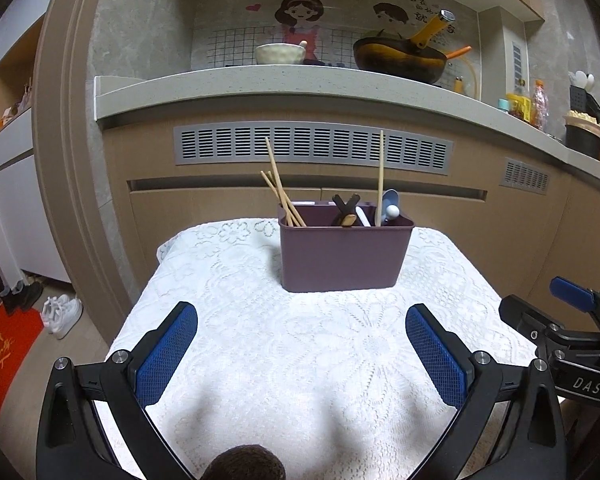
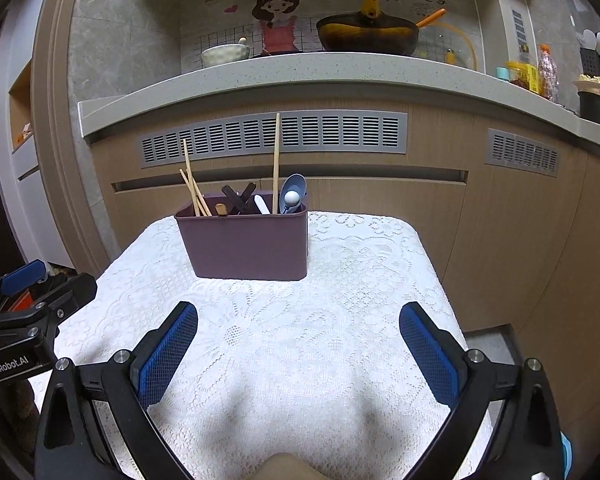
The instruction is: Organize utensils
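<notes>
Both tongs, left (image 1: 301, 344) and right (image 2: 298, 342), gape empty above the lace-covered worktop (image 1: 236, 280). Only the left view shows shoes (image 1: 62, 314), perhaps sneakers. Utensil bin (image 1: 341, 256) stands at twelve o'clock.

Kitchen: speckled countertop (image 1: 220, 84), vented wood cabinets (image 1: 499, 232).

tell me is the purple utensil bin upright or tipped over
Upright. The purple bin stands flat on the lace tablecloth, open top up, with chopsticks and a blue spoon sticking out.
</notes>
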`<state>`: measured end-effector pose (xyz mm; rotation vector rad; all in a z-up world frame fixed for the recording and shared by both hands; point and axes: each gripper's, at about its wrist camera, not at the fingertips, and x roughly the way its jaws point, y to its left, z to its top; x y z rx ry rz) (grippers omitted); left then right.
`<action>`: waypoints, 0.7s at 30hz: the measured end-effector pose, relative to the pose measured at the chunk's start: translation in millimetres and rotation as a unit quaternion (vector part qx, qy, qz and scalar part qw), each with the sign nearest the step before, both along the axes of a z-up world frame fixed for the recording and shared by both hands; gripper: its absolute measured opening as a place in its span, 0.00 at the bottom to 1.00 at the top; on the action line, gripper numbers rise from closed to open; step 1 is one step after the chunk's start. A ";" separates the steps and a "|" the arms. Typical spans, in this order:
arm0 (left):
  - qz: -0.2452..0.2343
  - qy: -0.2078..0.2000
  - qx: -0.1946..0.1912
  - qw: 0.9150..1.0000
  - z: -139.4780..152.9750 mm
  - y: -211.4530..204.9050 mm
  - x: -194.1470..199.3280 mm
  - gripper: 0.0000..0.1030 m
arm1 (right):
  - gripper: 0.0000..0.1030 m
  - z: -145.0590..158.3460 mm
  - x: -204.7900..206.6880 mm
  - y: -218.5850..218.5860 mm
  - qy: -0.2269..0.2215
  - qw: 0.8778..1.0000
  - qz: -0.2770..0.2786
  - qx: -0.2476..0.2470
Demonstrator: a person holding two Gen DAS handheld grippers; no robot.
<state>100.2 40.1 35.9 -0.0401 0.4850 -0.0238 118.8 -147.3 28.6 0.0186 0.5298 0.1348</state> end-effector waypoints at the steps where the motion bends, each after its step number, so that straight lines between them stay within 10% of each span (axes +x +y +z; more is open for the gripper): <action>1: -0.001 0.000 0.000 1.000 0.0 -0.5 0.1 1.00 | 0.97 0.1 0.3 -0.1 0.000 1.000 0.001 0.000; 21: -0.021 -0.005 -0.009 1.000 4.9 -2.7 -5.6 1.00 | 0.97 6.6 -6.6 0.2 -0.011 1.000 0.002 0.003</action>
